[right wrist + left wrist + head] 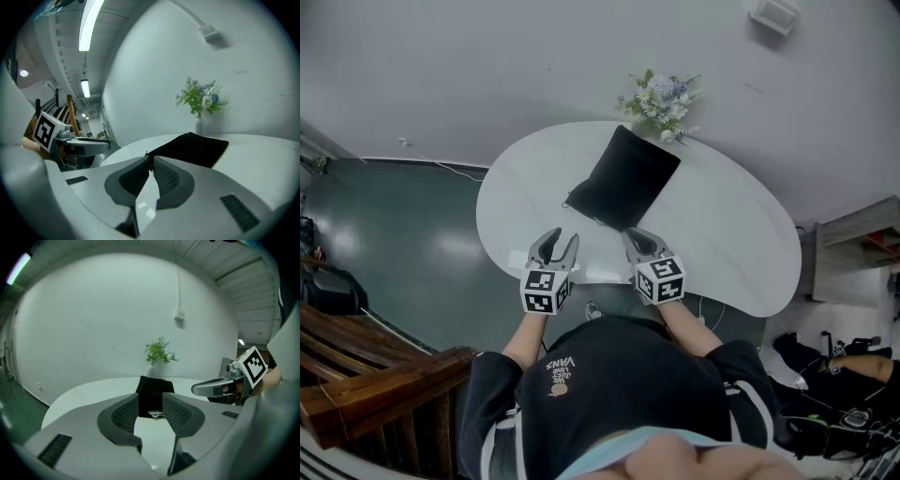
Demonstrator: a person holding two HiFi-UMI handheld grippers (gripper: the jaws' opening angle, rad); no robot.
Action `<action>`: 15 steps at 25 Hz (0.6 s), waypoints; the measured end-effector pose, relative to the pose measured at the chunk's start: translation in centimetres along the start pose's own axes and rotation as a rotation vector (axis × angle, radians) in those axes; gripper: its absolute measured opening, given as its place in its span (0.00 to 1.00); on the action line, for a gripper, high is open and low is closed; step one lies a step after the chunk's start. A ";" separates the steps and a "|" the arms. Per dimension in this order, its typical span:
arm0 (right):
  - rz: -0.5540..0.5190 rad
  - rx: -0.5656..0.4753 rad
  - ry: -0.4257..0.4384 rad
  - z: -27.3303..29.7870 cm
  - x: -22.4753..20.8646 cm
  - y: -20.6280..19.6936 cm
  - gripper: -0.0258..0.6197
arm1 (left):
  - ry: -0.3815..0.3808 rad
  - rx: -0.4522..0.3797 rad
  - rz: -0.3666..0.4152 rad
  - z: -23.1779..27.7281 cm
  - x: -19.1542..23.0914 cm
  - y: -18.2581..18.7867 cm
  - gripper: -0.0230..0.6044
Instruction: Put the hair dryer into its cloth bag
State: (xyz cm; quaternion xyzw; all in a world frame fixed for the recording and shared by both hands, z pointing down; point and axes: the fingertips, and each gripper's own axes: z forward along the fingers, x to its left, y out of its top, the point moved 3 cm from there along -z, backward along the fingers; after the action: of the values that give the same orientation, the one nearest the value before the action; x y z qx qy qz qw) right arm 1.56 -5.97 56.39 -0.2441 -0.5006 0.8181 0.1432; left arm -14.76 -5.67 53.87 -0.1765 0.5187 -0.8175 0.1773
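Head view: black cloth bag (623,178) lies on the white bench (722,234), left tool (560,239) open and empty just short of it, right tool (635,236) closed on nothing right by its near corner, no hair dryer out in the open. Left gripper view: something white (157,413) peeks from the bag's (152,387) near end, maybe the dryer's cord. Right gripper view: pads (165,177) together beside the bag (192,147), so I'd tuck that bit in first.

Black cloth bag (625,178), white table (727,246)
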 end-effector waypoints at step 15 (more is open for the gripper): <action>0.051 -0.042 0.011 -3.6 1.1 0.0 0.12 | 0.047 -0.097 0.032 -4.9 -0.9 0.4 0.07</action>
State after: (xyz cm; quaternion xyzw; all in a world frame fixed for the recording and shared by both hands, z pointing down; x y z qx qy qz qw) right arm 2.60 -2.74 54.77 -0.2641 -0.5105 0.8095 0.1200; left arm -16.27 -1.52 51.46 -0.1572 0.5646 -0.7924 0.1690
